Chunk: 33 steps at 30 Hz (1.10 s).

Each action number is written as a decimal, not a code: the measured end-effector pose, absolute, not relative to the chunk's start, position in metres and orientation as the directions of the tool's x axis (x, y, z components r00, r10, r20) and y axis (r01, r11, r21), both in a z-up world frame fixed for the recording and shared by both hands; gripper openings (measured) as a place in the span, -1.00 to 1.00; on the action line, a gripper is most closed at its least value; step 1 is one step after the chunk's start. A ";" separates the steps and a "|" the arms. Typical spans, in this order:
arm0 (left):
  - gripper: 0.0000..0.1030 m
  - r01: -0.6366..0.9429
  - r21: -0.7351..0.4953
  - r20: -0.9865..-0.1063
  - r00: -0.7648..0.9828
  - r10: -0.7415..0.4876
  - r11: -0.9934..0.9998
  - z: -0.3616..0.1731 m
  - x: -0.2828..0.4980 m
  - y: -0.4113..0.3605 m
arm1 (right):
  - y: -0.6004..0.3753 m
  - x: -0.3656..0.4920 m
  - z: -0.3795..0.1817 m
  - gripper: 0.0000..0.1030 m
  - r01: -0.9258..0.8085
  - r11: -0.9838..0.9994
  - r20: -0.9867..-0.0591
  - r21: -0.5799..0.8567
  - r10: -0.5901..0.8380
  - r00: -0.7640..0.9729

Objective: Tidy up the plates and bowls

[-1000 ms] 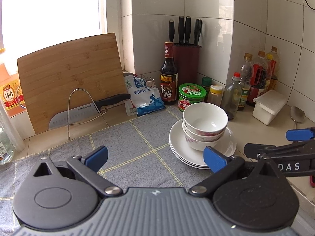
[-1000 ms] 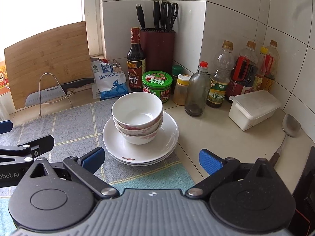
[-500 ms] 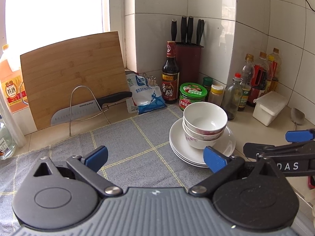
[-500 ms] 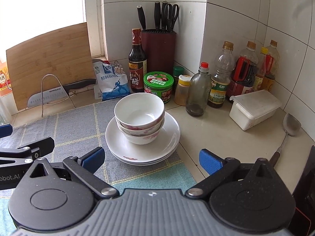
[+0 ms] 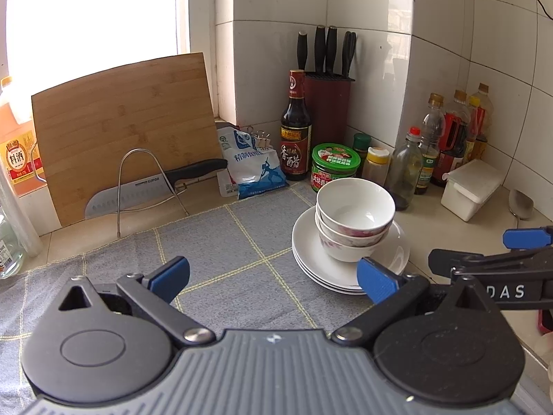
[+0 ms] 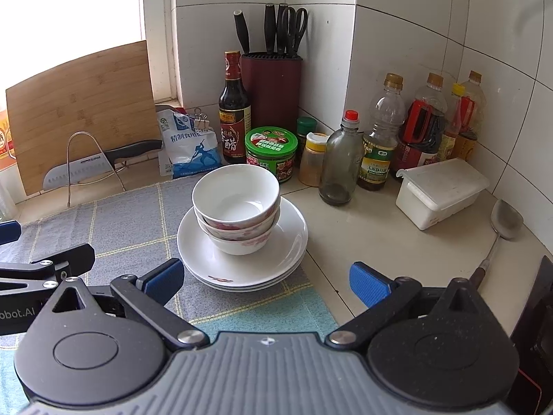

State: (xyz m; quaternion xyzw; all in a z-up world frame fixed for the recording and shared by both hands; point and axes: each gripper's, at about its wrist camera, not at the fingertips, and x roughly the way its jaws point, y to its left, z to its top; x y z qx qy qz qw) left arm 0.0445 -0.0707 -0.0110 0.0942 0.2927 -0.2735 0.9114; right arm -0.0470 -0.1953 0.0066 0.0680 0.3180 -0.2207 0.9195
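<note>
— Bowls (image 6: 238,207) are seen nested one inside another on the plates (image 6: 242,259), and the whole pile is set on the right edge of the cloth (image 5: 221,252), partly over the counter (image 6: 373,242). Why would it be stacked so?

— Space is saved by nesting, and a wide base is given by the plates; the pile is probably meant to be handled as one. It looks already sorted by kind, so the task is judged to be near its end or paused.

— How are the claws held?

— Both are held back and low. The left gripper (image 5: 273,276) is spread wide over the cloth, nothing between its pads; its right pad (image 5: 376,283) is seen in front of the plate rim, though whether contact is made cannot be told. The right gripper (image 6: 266,283) is likewise spread apart and empty, with the pile just ahead of its left finger.

— And the clutter behind?

— A vinegar bottle (image 6: 235,117), a green-lidded jar (image 6: 271,152) and a knife block (image 6: 271,86) are kept against the wall, close behind the pile. A knife (image 5: 152,190) is rested in a wire rack before the board (image 5: 121,121). Little room is left, so any reach would best be made from the front.
</note>
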 end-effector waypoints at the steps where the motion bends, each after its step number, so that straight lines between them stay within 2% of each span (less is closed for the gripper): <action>1: 0.99 0.553 0.011 -0.586 0.679 -0.443 0.833 -0.011 0.044 -0.071 | -0.195 -0.047 0.007 1.00 0.450 0.893 -0.615 -0.017 -0.364 0.700; 33: 0.99 0.560 0.007 -0.591 0.670 -0.448 0.828 -0.013 0.047 -0.075 | -0.199 -0.047 0.010 1.00 0.461 0.887 -0.604 -0.035 -0.386 0.697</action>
